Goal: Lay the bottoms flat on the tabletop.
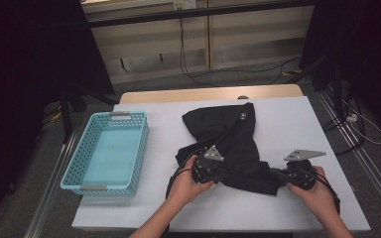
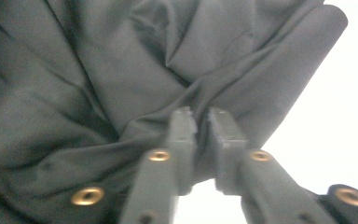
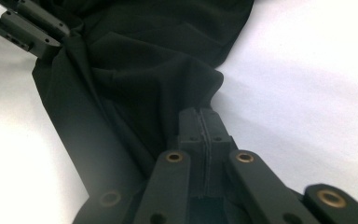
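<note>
- While I hold both grippers low, one black garment (image 1: 235, 146) lies mid-table.
- My left gripper (image 2: 201, 122) pinches its fold.
- My right gripper (image 3: 204, 122) clamps its edge.
- One blue basket (image 1: 106, 151) sits left.

Lighting, as we see it: high view dim at its sides and corners, the white table (image 1: 287, 124) the brightest area under overhead light, soft shadows just beside the turquoise basket (image 1: 106, 151). Black cloth (image 1: 233, 144) shows little fold detail. In the left gripper view we find the table blown out to white glare, the cloth (image 2: 98, 84) greyish and soft. Right gripper view: near parts blurred, table glare at both sides.
</note>
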{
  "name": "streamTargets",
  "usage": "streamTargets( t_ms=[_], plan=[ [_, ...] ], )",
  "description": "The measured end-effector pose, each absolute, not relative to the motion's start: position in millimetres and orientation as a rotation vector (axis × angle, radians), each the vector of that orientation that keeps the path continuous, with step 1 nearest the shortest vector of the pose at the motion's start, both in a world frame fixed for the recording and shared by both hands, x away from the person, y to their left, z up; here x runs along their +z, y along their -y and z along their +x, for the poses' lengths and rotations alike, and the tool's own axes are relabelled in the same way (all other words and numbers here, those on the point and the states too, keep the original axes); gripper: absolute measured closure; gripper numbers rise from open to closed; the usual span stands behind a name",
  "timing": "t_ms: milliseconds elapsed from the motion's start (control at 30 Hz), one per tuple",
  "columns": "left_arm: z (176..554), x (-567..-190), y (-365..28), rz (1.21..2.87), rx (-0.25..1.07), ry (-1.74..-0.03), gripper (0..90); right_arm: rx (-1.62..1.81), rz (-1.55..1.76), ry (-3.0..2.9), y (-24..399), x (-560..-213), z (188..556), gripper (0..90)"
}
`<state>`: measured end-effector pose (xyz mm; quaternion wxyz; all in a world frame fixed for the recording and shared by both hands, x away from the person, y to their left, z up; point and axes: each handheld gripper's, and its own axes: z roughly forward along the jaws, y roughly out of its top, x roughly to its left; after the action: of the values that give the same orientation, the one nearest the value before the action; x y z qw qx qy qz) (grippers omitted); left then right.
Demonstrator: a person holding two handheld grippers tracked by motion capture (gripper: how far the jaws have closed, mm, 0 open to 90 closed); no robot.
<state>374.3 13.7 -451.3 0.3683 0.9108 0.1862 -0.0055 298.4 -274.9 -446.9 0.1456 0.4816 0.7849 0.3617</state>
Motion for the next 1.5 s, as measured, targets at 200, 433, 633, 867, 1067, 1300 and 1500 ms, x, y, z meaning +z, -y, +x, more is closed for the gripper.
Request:
streamTargets(
  t_ms=[200,433,633,867,1067,1300,1500],
  plan=[
    [378.9,-441.3,-22.4,2.308,-0.064,-0.508,88.6,1.061,1.384,-2.246,276.5,-443.5,298.1,89.1],
    [392.9,-419.5,-55.1,2.211,-0.056,-0.567,88.5,1.12,1.395,-2.218,278.8,-437.0,295.8,89.2],
    [401.8,-417.3,-74.2,2.178,-0.067,-0.622,87.8,1.12,1.409,-2.227,282.4,-437.7,295.1,88.7],
    [403.9,-416.3,-78.4,2.161,-0.053,-0.666,75.6,1.064,1.371,-2.233,278.7,-436.7,295.7,86.9],
    [395.6,-412.7,-63.4,2.156,-0.045,-0.608,57.4,1.031,1.349,-2.197,276.3,-435.4,295.9,74.9],
    [386.3,-420.0,-43.9,2.201,-0.009,-0.57,47.7,1.055,1.308,-2.216,263.7,-435.8,297.4,70.6],
    [381.8,-430.5,-32.6,2.235,-0.041,-0.536,52.9,0.973,1.319,-2.273,254.6,-451.7,305.3,69.6]
  ],
)
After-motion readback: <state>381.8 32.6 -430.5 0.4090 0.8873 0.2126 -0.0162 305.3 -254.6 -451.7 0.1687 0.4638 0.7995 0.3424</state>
